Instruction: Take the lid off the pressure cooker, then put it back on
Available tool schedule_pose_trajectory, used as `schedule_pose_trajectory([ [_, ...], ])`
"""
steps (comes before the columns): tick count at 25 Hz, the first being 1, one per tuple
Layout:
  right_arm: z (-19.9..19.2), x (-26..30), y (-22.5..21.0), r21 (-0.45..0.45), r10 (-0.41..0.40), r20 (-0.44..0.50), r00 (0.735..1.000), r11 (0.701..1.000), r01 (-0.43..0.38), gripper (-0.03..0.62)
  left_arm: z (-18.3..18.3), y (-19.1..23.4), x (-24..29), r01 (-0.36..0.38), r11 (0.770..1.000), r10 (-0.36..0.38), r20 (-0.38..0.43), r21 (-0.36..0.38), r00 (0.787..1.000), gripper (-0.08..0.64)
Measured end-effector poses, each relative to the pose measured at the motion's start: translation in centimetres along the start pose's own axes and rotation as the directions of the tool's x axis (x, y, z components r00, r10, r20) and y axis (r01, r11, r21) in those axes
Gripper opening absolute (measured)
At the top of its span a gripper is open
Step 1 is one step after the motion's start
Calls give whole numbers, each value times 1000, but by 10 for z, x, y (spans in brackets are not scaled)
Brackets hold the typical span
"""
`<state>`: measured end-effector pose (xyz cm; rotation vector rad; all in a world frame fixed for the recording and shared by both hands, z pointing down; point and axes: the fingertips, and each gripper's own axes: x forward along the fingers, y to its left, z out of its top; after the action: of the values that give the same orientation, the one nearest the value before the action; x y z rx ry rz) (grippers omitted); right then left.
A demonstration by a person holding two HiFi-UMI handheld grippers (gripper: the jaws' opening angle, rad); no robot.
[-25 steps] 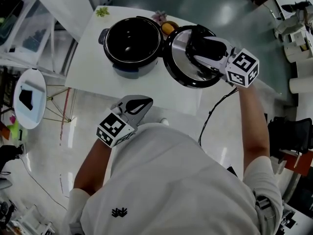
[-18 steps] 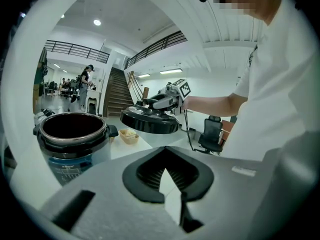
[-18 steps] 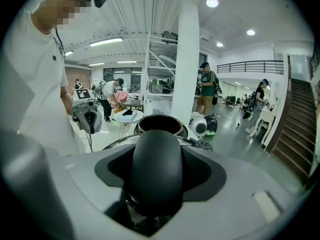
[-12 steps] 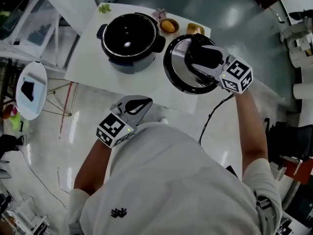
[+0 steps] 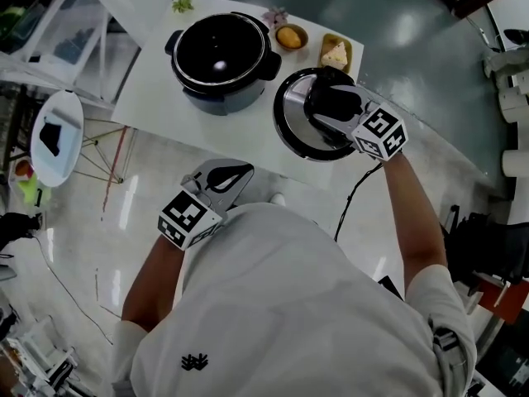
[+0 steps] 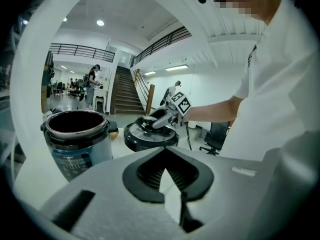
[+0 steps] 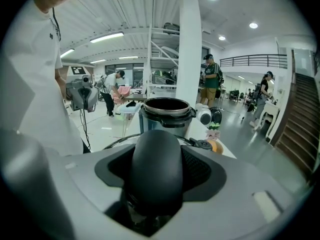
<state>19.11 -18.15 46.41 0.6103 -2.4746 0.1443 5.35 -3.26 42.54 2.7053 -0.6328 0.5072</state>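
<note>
The open black pressure cooker pot (image 5: 221, 60) stands on the white table (image 5: 157, 73), its inner bowl empty. To its right is the round lid (image 5: 291, 122), right by the tabletop near the front edge; I cannot tell whether it touches. My right gripper (image 5: 326, 106) is shut on the lid's black handle (image 7: 156, 169), which fills the space between the jaws. Beyond the handle stands the pot (image 7: 166, 113). My left gripper (image 5: 219, 180) hangs shut and empty close to my body, below the table edge. From there the pot (image 6: 77, 139) and the lid (image 6: 150, 136) stand side by side.
A small bowl with an orange item (image 5: 290, 36) and a plate of yellowish food (image 5: 335, 53) sit at the table's far side behind the lid. A black cord (image 5: 355, 197) hangs off the front edge. A round white side table (image 5: 56, 139) stands to the left.
My right gripper has brought the lid down and a little towards the pot. The left gripper has hardly moved.
</note>
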Motion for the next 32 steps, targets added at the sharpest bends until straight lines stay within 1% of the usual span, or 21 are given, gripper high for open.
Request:
schedule_pose_trajectory([
  [5, -23, 21, 2, -6, -2, -15, 1000, 1000, 2, 291, -2, -2, -3, -31, 1000, 31, -17, -6, 999, 8],
  [10, -50, 42, 2, 13, 7, -21, 1000, 1000, -7, 291, -3, 0, -4, -67, 998, 66, -34, -11, 997, 8],
  [18, -79, 64, 6, 19, 12, -34, 999, 1000, -12, 291, -6, -6, -4, -109, 994, 107, -64, -17, 992, 8],
  [24, -97, 78, 11, 23, 24, -39, 999, 999, -23, 291, -10, -8, -4, -124, 992, 122, -91, -22, 988, 8],
  [28, -106, 84, 12, 7, 31, -47, 998, 999, -31, 291, -11, -8, 0, -124, 992, 121, -97, -26, 988, 8],
  [32, -112, 87, 12, 13, 32, -39, 999, 999, -31, 291, -10, -8, 4, -121, 992, 118, -99, -34, 988, 8],
])
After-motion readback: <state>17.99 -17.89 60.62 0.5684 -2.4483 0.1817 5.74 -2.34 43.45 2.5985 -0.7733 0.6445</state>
